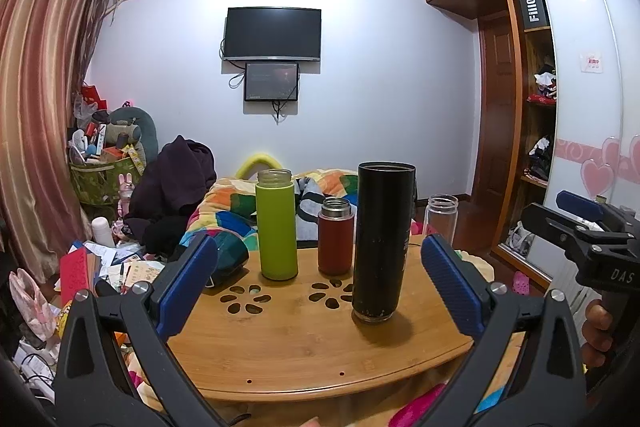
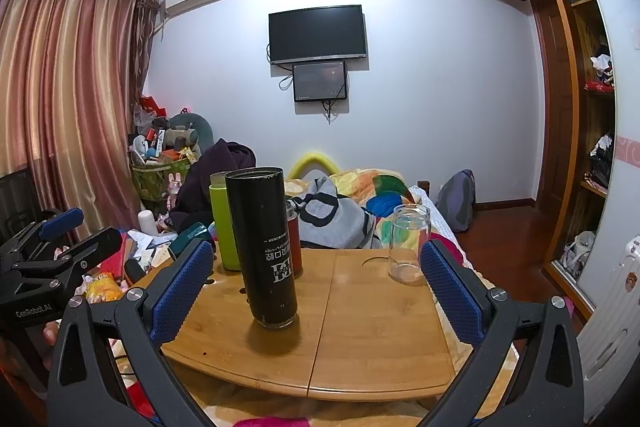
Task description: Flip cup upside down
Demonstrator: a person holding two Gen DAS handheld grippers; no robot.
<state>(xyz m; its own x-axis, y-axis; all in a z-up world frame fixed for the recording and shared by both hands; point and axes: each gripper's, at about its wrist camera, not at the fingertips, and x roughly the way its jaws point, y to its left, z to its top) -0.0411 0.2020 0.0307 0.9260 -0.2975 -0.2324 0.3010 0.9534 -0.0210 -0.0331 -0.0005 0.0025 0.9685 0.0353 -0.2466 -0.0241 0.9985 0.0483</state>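
The left gripper [image 1: 320,279] has black plastic arms with triangular cut-outs, each ending in a blue pad [image 1: 188,283] with a fine knurled texture. Round silver screws [image 1: 140,287] sit at the pivots just behind the pads. The right gripper [image 2: 316,287] is built the same: black frame, blue textured pads [image 2: 182,291], silver screws [image 2: 498,293]. Seen from the other camera, each body carries white lettering, "GenRobot.AI" on the left one, "DAS" on the right. Bare fingers [image 1: 598,323] show behind the right body.
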